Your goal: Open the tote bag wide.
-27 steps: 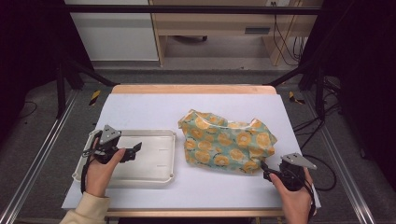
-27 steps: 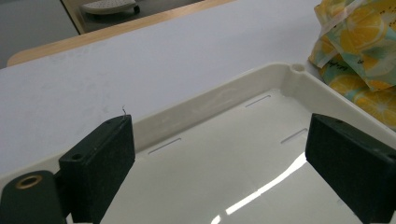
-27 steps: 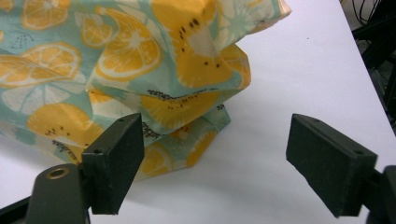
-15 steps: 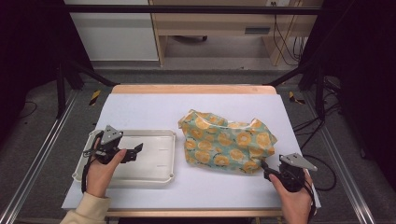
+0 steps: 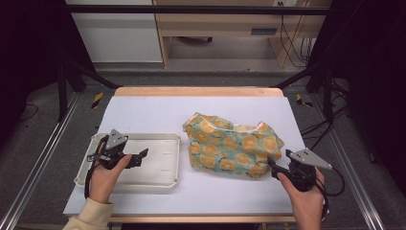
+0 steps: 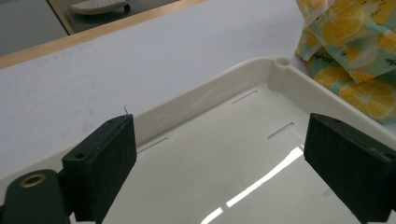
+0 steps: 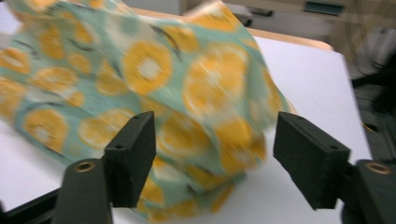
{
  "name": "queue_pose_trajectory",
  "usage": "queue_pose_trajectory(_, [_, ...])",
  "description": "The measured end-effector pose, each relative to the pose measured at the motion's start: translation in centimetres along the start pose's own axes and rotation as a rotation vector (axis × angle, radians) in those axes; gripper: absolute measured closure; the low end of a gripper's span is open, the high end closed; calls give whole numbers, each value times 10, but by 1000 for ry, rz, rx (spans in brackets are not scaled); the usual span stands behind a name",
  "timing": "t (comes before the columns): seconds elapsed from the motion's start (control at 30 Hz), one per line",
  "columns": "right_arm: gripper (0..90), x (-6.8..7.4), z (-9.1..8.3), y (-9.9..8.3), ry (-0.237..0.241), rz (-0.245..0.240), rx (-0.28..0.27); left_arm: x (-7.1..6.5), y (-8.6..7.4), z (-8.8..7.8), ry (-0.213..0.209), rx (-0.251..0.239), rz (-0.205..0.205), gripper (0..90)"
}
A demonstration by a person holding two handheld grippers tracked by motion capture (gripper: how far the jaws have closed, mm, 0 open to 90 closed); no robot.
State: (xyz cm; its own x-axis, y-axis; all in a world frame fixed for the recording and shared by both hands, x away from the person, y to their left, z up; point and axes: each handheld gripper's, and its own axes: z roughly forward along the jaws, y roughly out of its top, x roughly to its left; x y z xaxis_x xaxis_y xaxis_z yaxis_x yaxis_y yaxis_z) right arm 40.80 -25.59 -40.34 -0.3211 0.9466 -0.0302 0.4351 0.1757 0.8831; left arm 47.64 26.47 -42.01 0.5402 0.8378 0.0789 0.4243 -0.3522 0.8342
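Observation:
A crumpled teal cloth (image 5: pixel 230 143) printed with orange slices lies on the white table, right of centre. My right gripper (image 5: pixel 276 163) sits at the cloth's near right corner. In the right gripper view its jaws (image 7: pixel 217 130) stand open with the cloth (image 7: pixel 154 70) bulging between them, and the pads are not pressing it. A shallow white tray (image 5: pixel 158 170) lies at the left. My left gripper (image 5: pixel 140 157) hovers over the tray (image 6: pixel 224 135) with its jaws (image 6: pixel 222 140) wide open and nothing between them. The cloth (image 6: pixel 359 42) lies just past the tray's corner.
The white table cover (image 5: pixel 143 115) stretches bare behind the tray up to the wooden far edge (image 5: pixel 201 91). Metal rails (image 5: pixel 43 163) run along both sides of the table. Cables (image 5: pixel 316 127) lie on the floor at the right.
My right gripper has crept slightly forward towards the cloth. The left hand has kept still over the tray.

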Motion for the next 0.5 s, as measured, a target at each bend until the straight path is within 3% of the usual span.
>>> queue_pose_trajectory(0.07, [209,1,7,15,28,-26,32,-1,0,0,-2,-1,2,95])
queue_pose_trajectory(0.13, [173,2,16,33,20,-71,26,-3,2,0,-9,-6,4,96])
queue_pose_trajectory(0.23, [121,-3,37,59,20,-87,48,-6,4,0,-19,-2,20,96])
queue_pose_trajectory(0.3, [109,-7,45,65,24,-71,53,-7,4,-1,-21,-1,26,96])
queue_pose_trajectory(0.33, [98,-18,61,74,63,-4,79,-8,4,-1,-22,-3,28,97])
queue_pose_trajectory(0.37, [98,-18,61,74,63,-4,79,-9,5,-1,-24,-9,25,97])
queue_pose_trajectory(0.4, [146,-25,72,80,83,65,86,-10,6,-1,-26,-17,27,97])
queue_pose_trajectory(0.5, [161,-27,80,85,85,102,87,-11,7,-2,-30,-16,30,98])
